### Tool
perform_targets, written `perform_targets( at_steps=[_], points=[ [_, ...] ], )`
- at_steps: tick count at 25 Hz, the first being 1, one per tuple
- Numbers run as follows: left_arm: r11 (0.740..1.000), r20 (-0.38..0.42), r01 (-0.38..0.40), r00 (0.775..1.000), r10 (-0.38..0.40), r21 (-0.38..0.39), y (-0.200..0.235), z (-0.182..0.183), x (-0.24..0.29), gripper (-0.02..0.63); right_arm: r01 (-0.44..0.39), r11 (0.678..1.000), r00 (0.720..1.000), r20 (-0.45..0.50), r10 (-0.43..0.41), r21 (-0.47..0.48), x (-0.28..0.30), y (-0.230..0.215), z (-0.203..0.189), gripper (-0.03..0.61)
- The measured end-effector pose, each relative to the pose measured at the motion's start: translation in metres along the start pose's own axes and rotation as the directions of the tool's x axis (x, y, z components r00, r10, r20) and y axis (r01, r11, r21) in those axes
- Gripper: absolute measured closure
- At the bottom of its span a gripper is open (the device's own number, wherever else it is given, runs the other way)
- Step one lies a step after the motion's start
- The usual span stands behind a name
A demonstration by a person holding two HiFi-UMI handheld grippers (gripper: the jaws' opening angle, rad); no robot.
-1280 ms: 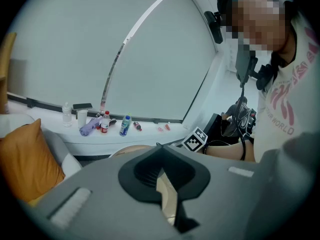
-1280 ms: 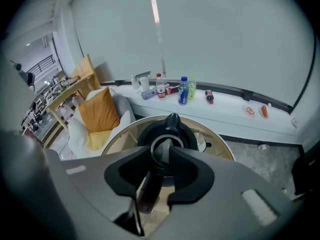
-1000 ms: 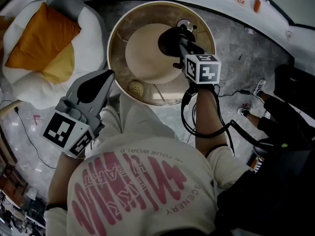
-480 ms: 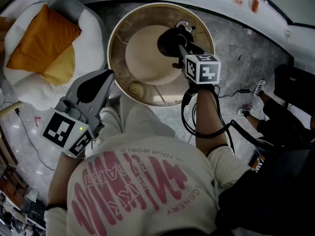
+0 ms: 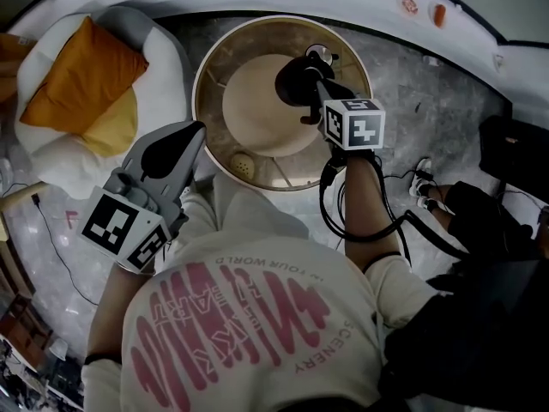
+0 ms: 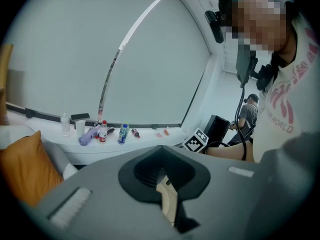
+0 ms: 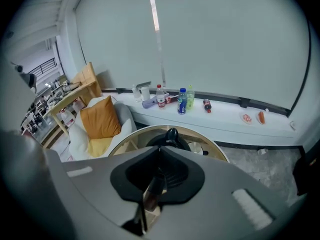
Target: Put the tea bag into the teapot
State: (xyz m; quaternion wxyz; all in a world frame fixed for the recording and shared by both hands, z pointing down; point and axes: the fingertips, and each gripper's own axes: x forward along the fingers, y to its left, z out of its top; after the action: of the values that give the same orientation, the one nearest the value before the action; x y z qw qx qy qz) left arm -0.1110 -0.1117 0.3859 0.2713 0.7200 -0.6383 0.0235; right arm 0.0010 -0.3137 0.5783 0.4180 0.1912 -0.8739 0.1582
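A dark teapot (image 7: 171, 137) with a round knob stands on the round table (image 7: 220, 153). In the head view my right gripper (image 5: 286, 76) hovers right over it and hides most of it. The right gripper's (image 7: 160, 148) jaws are closing and their tips meet. Only a thin brownish sliver shows in the slot behind them, and I cannot make out a tea bag. My left gripper (image 5: 192, 129) hangs off the table's near left edge, pointing towards it. Its (image 6: 161, 148) tips also touch, with nothing held.
The table (image 5: 204, 101) has a glass rim around a beige centre, with a small round yellowish thing (image 5: 242, 163) under the glass. A white seat with an orange cushion (image 5: 77, 63) lies at the left. Bottles (image 7: 182, 102) line the window sill. Another person's shoes (image 5: 425, 178) and cables are at the right.
The head view has shifted a little, so the table sits slightly lower and the sill shows at the top. Both grippers stay in about the same places.
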Motion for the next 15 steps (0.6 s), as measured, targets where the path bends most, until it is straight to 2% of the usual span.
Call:
perform_targets(
  at_steps=[4, 8, 15],
  points=[
    [0.999, 0.031, 0.005, 1.0, -0.006, 0.032, -0.005, 0.014, -0.003, 0.598, -0.017, 1.0, 0.999, 0.048, 0.016, 0.003, -0.003, 0.0, 0.01, 0.575],
    [0.998, 0.055, 0.022, 0.998, -0.024, 0.053, -0.018, 0.028, -0.005, 0.598, -0.024, 0.999, 0.999, 0.047, 0.023, 0.028, -0.026, 0.008, 0.022, 0.575],
    [0.99, 0.101, 0.074, 0.991, -0.086, 0.12, -0.035, 0.054, -0.01, 0.598, -0.168, 0.984, 0.973, 0.17, 0.156, 0.055, -0.063, 0.048, 0.048, 0.575]
  ],
)
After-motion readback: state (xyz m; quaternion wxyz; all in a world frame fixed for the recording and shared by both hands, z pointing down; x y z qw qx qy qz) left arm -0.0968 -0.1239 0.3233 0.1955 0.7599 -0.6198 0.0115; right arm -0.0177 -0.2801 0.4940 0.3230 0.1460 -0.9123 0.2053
